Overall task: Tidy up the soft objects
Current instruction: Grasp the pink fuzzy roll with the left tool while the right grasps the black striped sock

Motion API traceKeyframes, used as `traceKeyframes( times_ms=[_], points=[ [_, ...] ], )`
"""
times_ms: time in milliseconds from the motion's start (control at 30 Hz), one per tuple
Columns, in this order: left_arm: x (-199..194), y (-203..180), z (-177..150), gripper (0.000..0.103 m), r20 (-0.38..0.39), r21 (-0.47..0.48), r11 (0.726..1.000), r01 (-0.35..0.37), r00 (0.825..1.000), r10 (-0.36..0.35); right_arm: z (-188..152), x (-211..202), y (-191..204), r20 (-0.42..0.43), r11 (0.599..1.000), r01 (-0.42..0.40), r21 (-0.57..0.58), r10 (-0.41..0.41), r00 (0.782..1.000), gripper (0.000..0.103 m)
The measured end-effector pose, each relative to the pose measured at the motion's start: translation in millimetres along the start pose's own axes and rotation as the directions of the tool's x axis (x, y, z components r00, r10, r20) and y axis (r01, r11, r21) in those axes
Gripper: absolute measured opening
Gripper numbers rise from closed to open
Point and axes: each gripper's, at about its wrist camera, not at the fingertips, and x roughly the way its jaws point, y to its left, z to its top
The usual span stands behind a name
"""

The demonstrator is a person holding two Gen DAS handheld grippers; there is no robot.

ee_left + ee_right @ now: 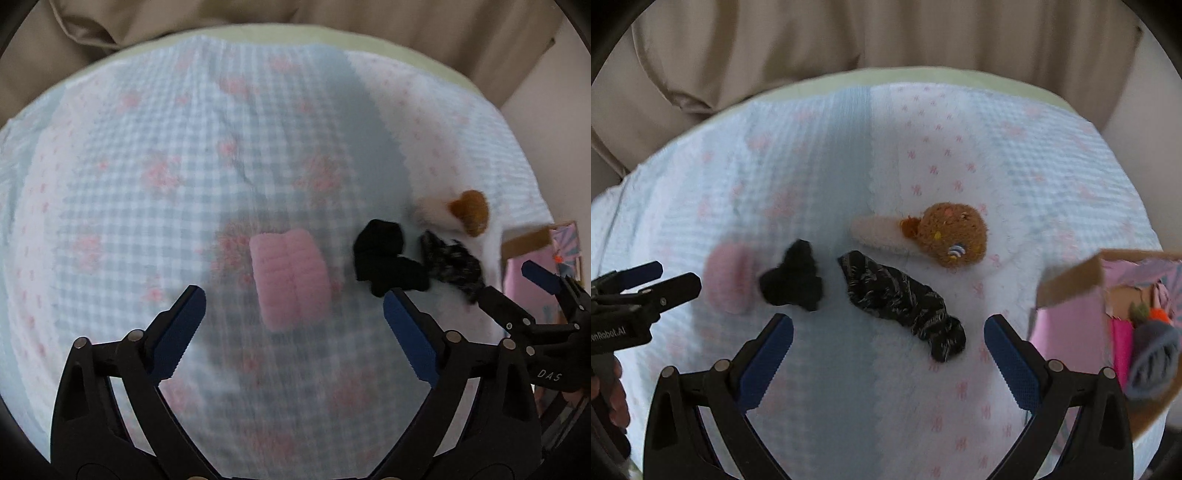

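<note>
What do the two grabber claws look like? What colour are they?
Both grabbers, the left gripper and right gripper, are black, with two curved arms, silver round bolts, and blue ridged fingertips. White letters mark their bodies: "DAS" on the right one, "Robot.AI" on the left.

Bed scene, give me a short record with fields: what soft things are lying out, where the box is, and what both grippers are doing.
surface: checked blue bedspread
loose items: pink folded cloth; black sock; dark patterned sock; brown-and-cream plush
container: cardboard box at the right, already holding soft items
left gripper: open, empty, pink cloth ahead between its fingers
right gripper: open, empty, near the patterned sock
</note>
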Motion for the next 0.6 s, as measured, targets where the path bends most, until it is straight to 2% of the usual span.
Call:
traceKeyframes(
  times_ms=[100, 200, 300, 367, 400, 433, 600],
  points=[
    [21, 0, 2, 0.093, -0.018, -0.003, 1.000, -0.013, 1.000, 0.013, 4, 21, -4, -0.013, 1.000, 0.000, -0.023, -0.001, 1.000, 0.103],
    [38, -4, 1, 0.088, -0.028, 0.020, 0.999, -0.047, 0.998, 0.048, 4, 41, 1, -0.017, 0.993, 0.009, -0.115, -0.011, 1.000, 0.103],
    [48, -5, 0, 0.080, -0.039, 0.022, 0.998, -0.055, 0.998, 0.056, 2, 54, 7, -0.013, 0.982, 0.027, -0.187, -0.030, 0.999, 0.090],
    [52, -5, -1, 0.067, -0.044, 0.021, 0.998, -0.056, 0.997, 0.057, 2, 61, 5, -0.020, 0.980, 0.016, -0.197, -0.021, 1.000, 0.079],
    [55, -6, -1, 0.053, -0.052, 0.021, 0.998, -0.057, 0.997, 0.059, 1, 65, 4, -0.027, 0.980, 0.013, -0.197, -0.019, 0.999, 0.070],
    [58, -6, -2, 0.047, -0.064, 0.022, 0.998, -0.060, 0.996, 0.062, 0, 68, 3, -0.031, 0.980, 0.025, -0.198, -0.032, 0.999, 0.068],
    [58, -10, -3, 0.043, -0.053, 0.026, 0.997, -0.071, 0.996, 0.072, 0, 67, -2, -0.012, 0.980, 0.034, -0.198, -0.038, 0.999, 0.052]
  ],
)
